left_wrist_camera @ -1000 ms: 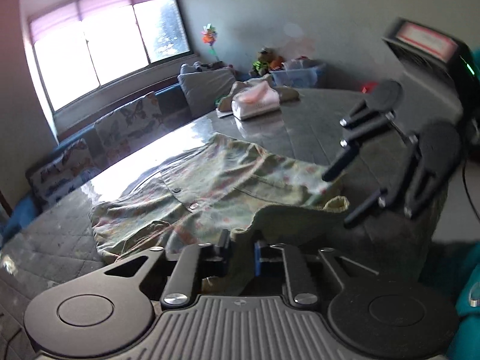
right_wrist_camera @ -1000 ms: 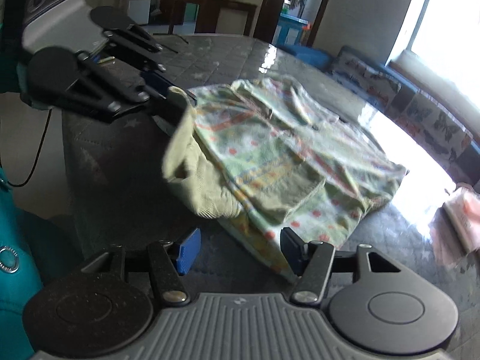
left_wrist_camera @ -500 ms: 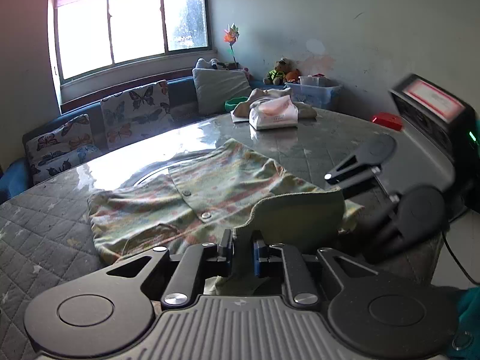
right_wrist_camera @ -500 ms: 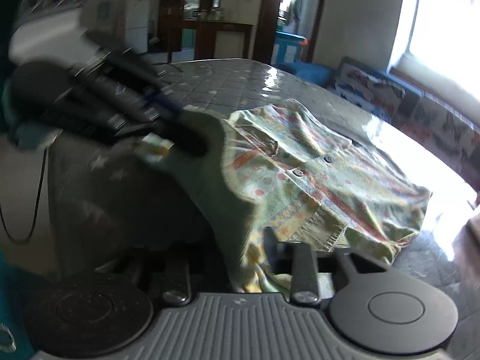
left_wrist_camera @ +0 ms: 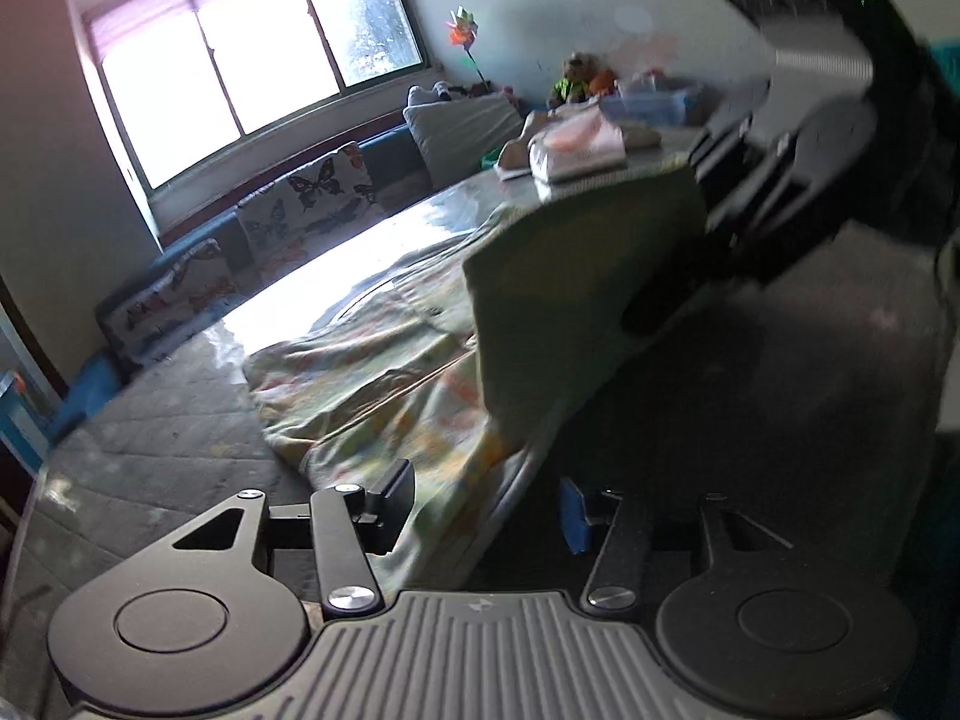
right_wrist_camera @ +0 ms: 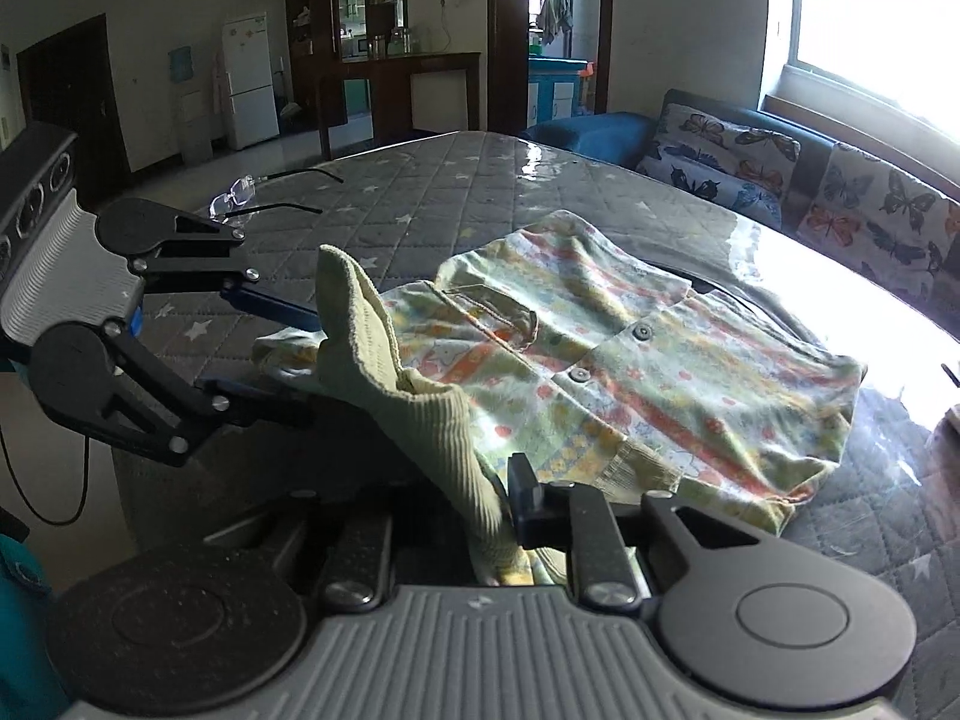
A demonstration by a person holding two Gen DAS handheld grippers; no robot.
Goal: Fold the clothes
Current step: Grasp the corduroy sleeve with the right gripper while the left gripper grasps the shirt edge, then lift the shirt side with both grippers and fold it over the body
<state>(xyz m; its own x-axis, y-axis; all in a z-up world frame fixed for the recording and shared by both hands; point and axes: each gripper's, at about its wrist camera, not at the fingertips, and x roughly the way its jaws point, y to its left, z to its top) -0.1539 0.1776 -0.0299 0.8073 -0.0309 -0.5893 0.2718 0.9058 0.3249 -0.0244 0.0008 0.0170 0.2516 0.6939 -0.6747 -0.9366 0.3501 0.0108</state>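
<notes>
With the left gripper (left_wrist_camera: 486, 504) standing apart astride the hem and the right gripper (right_wrist_camera: 480, 498) clamping the ribbed green hem, the pastel printed button-front shirt (right_wrist_camera: 630, 360) on the grey quilted table (right_wrist_camera: 432, 192) is being folded toward twelve o'clock, calling for laying the raised hem flat.

Left gripper (left_wrist_camera: 486, 507) jaws apart around patterned shirt (left_wrist_camera: 384, 378) edge, right gripper (left_wrist_camera: 708, 240) lifting green hem (left_wrist_camera: 570, 300)
</notes>
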